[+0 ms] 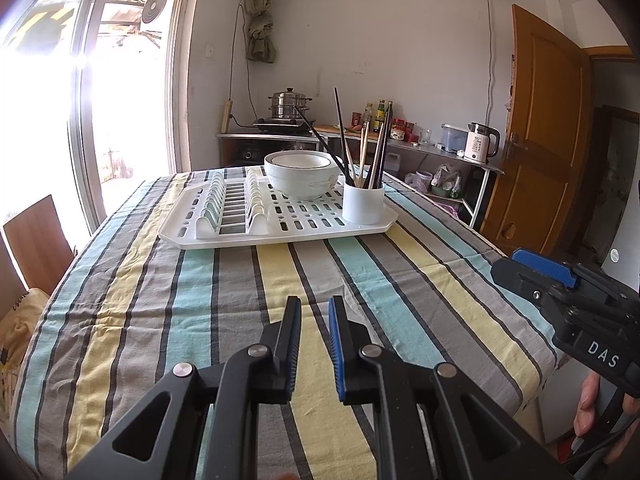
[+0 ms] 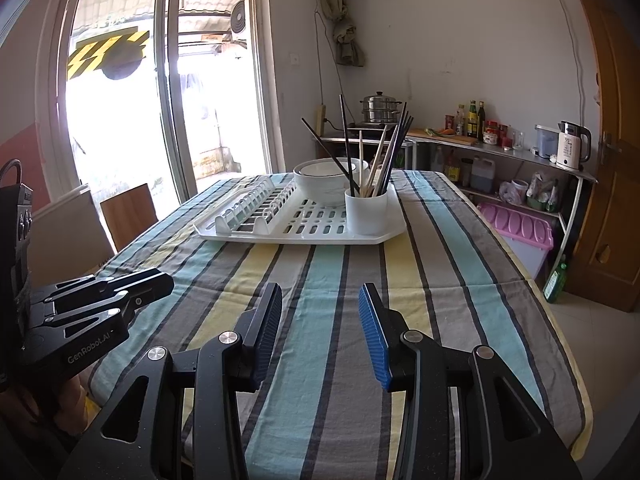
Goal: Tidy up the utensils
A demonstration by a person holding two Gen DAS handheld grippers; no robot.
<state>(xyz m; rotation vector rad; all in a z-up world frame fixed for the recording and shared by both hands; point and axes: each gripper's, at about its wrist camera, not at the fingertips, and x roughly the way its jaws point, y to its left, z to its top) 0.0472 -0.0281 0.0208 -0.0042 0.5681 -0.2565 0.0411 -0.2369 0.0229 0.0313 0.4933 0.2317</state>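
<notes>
A white dish rack tray [image 1: 280, 236] [image 2: 304, 236] lies at the far side of the striped tablecloth [image 1: 240, 300]. On it stand a white bowl [image 1: 300, 178] [image 2: 320, 188] and, to its right, a white cup [image 1: 363, 204] [image 2: 366, 212] holding several dark and light chopsticks [image 1: 362, 152] [image 2: 376, 152]. My left gripper [image 1: 314, 302] [image 2: 160, 280] hovers over the near cloth, its jaws a narrow gap apart with nothing between them. Beside it on the right, my right gripper [image 2: 320, 288] [image 1: 520, 272] stands wide open and empty. Both are well short of the tray.
A wooden chair [image 1: 36, 240] stands at the table's left, by the glass sliding door. Behind the table a counter carries a steamer pot [image 1: 288, 104], bottles and a kettle [image 1: 480, 142]. A pink-lidded bin [image 2: 520, 232] and a green bottle [image 2: 556, 280] sit right of the table.
</notes>
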